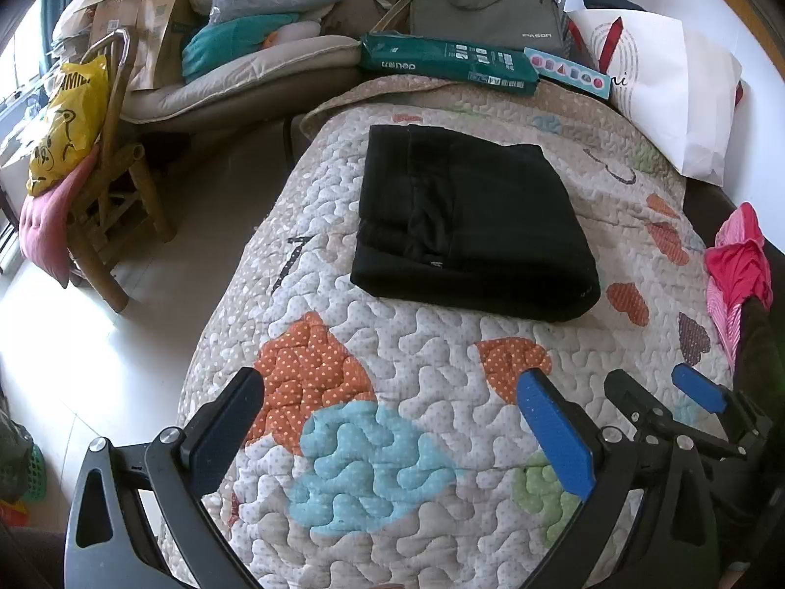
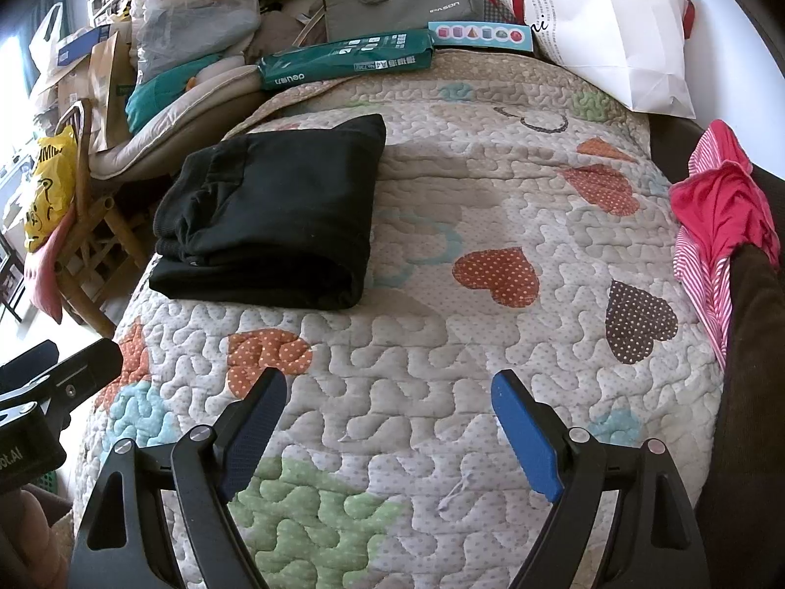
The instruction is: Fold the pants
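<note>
A pair of black pants (image 1: 471,226) lies folded into a thick, neat rectangle on a quilt (image 1: 392,343) that covers a bed or sofa. The quilt is pale and stitched in wavy lines, with patchwork hearts in orange, blue, green and brown. Nothing touches the pants; they rest flat toward the far half of the quilt, nearer its left edge.

In the left wrist view, the left gripper (image 1: 392,417) hangs over the near part of the quilt with its jaws spread wide apart and nothing between them, above a blue heart and an orange one. The pants lie well beyond its fingertips. The right gripper (image 1: 652,392) shows at the lower right of this view, just beside the left one.

In the right wrist view, the right gripper (image 2: 390,412) also stands with its jaws wide apart and empty over bare quilt, with a green heart below. The pants (image 2: 274,216) sit ahead and to the left, well apart from it.

At the far edge of the quilt lie a green box (image 1: 449,64), a grey laptop bag (image 1: 485,10) and a white paper bag (image 1: 672,93). A pink and striped garment (image 2: 721,216) is heaped at the right edge. To the left, on the floor, stands a wooden chair (image 1: 113,206) with a yellow plastic bag (image 1: 68,127) and a pink cushion (image 1: 46,226) on it.
</note>
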